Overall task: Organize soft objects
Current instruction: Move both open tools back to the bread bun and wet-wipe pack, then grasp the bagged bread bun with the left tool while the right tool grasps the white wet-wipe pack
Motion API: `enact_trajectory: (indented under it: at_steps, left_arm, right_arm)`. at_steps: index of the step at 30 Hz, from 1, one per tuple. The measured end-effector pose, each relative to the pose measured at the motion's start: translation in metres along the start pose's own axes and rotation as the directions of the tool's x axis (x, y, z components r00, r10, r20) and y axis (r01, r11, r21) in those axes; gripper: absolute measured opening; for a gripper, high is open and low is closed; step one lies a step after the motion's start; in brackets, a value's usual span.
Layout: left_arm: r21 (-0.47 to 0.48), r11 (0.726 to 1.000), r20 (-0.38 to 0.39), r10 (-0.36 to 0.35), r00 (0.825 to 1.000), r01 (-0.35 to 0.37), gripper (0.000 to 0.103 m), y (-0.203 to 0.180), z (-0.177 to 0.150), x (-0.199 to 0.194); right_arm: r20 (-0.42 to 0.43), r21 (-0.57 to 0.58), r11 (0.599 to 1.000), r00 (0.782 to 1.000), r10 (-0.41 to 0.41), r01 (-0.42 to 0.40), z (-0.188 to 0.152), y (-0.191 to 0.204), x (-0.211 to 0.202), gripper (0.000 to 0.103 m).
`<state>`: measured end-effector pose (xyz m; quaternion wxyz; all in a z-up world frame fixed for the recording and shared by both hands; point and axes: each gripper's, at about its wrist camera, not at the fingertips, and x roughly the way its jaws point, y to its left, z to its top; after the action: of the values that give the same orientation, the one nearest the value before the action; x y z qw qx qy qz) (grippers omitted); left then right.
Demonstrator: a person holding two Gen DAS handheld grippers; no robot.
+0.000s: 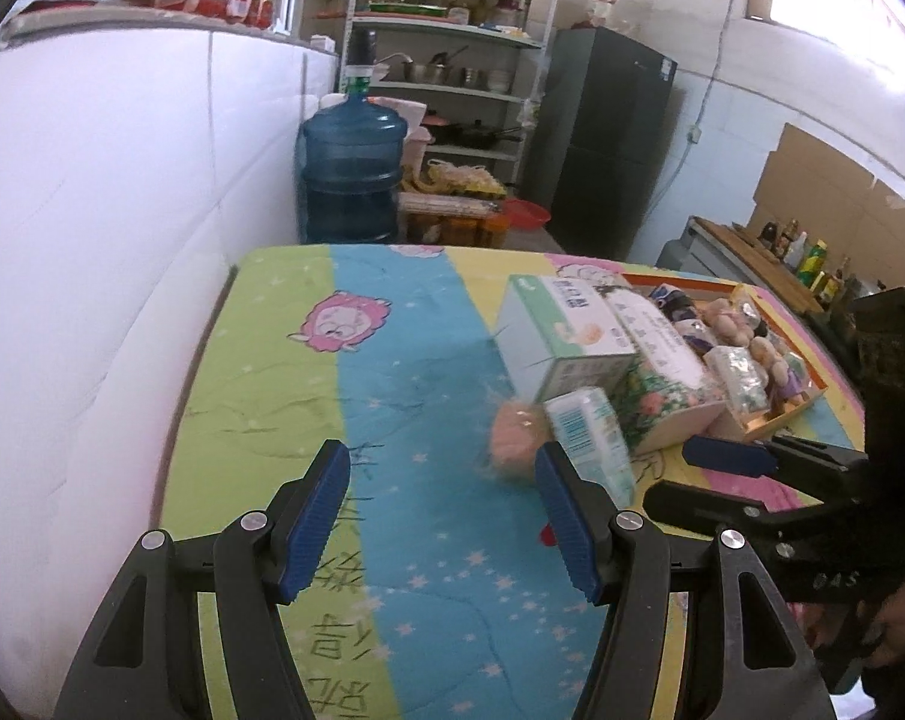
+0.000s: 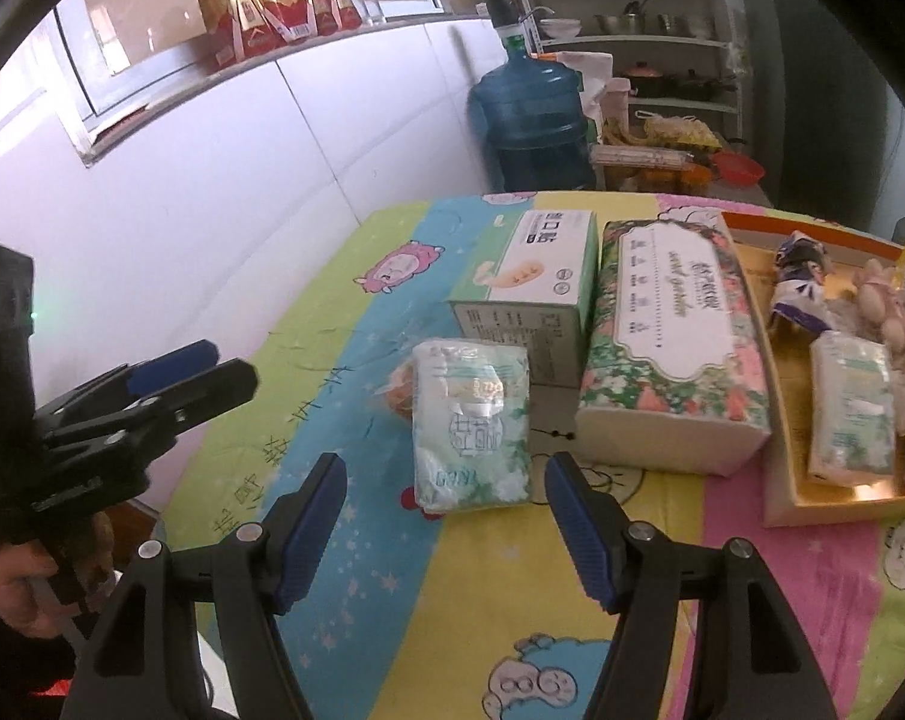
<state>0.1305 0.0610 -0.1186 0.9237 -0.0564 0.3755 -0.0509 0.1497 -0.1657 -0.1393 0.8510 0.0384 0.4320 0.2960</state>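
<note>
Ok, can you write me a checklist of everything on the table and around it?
Surface: striped cartoon-sheep cloth covers the table.
Job's things: soft green tissue pack loose on the cloth, fuzzy orange toy behind it; orange-rimmed cardboard tray holds more packs and toys.
Clutter: green-white carton, floral tissue box.
Grippers: left gripper and right gripper open, empty.
Cables: nothing seen.
Surroundings: blue water jug, metal shelves.

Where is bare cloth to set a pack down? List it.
Free: the green and blue stripes between the wall and the green-white box, and the yellow stripe nearer than the tissue pack. Crowded: the orange tray, and the floral box beside it.
</note>
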Motion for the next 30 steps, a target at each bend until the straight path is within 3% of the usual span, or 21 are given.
enact_trajectory:
  at_steps: [15, 17, 18, 24, 30]
  left_arm:
    - [-0.012, 1.0, -0.029, 0.012, 1.0, -0.012, 0.066, 0.019, -0.008, 0.004]
    - [-0.014, 1.0, -0.033, 0.009, 0.999, -0.01, 0.066, 0.02, -0.009, 0.006]
    - [-0.016, 1.0, -0.035, 0.007, 0.999, -0.008, 0.066, 0.021, -0.009, 0.006]
    - [-0.008, 1.0, -0.048, -0.013, 0.999, 0.013, 0.066, 0.012, -0.009, 0.015]
    - [0.007, 0.997, -0.062, -0.083, 0.995, 0.083, 0.066, -0.007, -0.007, 0.032]
  right_arm:
    - [-0.056, 0.019, 1.0, 0.998, -0.015, 0.016, 0.007, -0.012, 0.043, 0.068]
    - [-0.057, 0.02, 1.0, 0.998, 0.001, 0.0, 0.007, -0.012, 0.044, 0.06]
    - [-0.06, 0.02, 1.0, 0.998, 0.002, -0.001, 0.008, -0.013, 0.045, 0.047]
    - [-0.046, 0.017, 1.0, 0.999, 0.009, -0.008, 0.002, -0.011, 0.031, 0.044]
    - [-0.015, 0.05, 0.999, 1.0, 0.009, -0.008, -0.012, -0.012, 0.0, 0.044]
